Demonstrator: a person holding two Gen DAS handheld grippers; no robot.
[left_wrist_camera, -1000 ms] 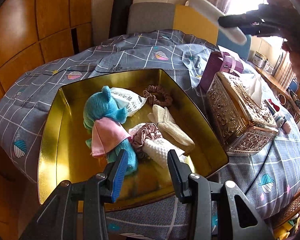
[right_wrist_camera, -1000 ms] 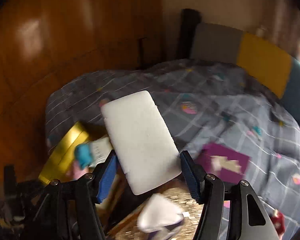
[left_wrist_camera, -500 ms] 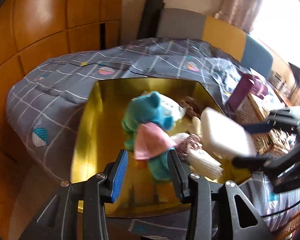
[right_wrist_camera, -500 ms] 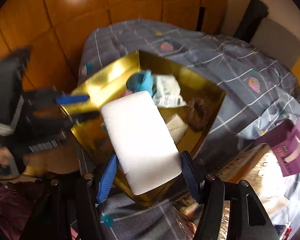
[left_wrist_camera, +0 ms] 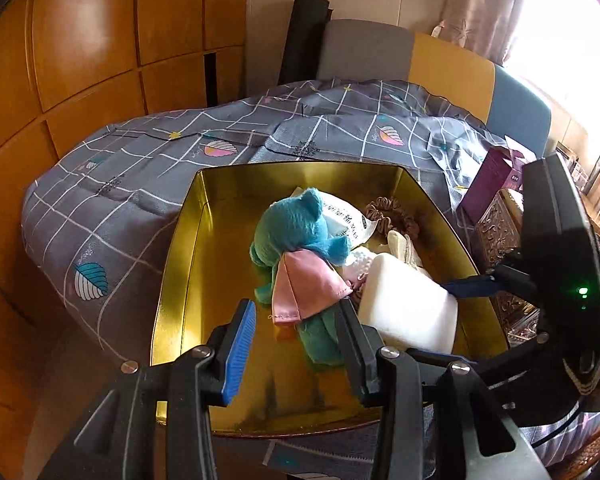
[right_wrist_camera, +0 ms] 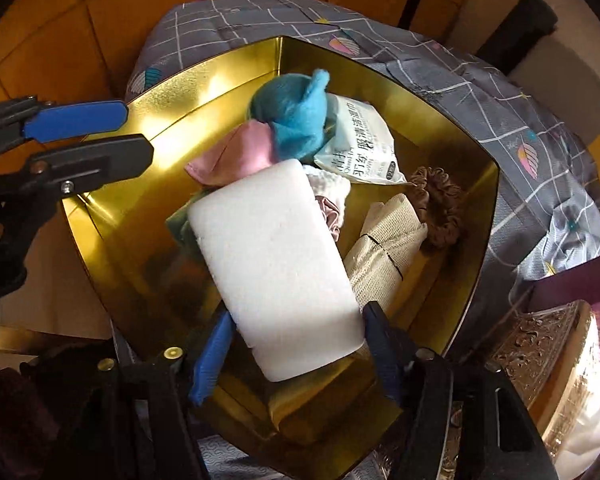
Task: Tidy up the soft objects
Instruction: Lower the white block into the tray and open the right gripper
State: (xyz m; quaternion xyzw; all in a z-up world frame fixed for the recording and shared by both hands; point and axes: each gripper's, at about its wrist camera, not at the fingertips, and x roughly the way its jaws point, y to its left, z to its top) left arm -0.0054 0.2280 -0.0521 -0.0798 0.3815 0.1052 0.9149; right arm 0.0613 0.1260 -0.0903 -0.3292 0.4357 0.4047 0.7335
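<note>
A gold tin box point(left_wrist_camera: 180, 264) point(right_wrist_camera: 464, 276) sits on a grey checked cloth. In it lie a teal plush bear point(left_wrist_camera: 300, 232) point(right_wrist_camera: 292, 116) with a pink scarf point(left_wrist_camera: 304, 292), a white packet point(right_wrist_camera: 364, 144), a brown scrunchie point(right_wrist_camera: 440, 204), a beige mesh cloth point(right_wrist_camera: 388, 252) and a white knitted piece. My right gripper point(right_wrist_camera: 296, 344) is shut on a white sponge block point(right_wrist_camera: 276, 268) point(left_wrist_camera: 408, 304) and holds it low inside the box, over the soft things. My left gripper point(left_wrist_camera: 296, 344) is open and empty over the box's near edge.
An ornate metal tissue box point(left_wrist_camera: 496, 232) point(right_wrist_camera: 548, 364) stands right of the tin. A purple carton point(left_wrist_camera: 496, 180) is behind it. A chair back point(left_wrist_camera: 404, 56) and wooden wall panels point(left_wrist_camera: 80, 40) lie beyond the table.
My right gripper has carried the white sponge from high above the table down into the gold box. My left gripper shifted left and stayed open.
</note>
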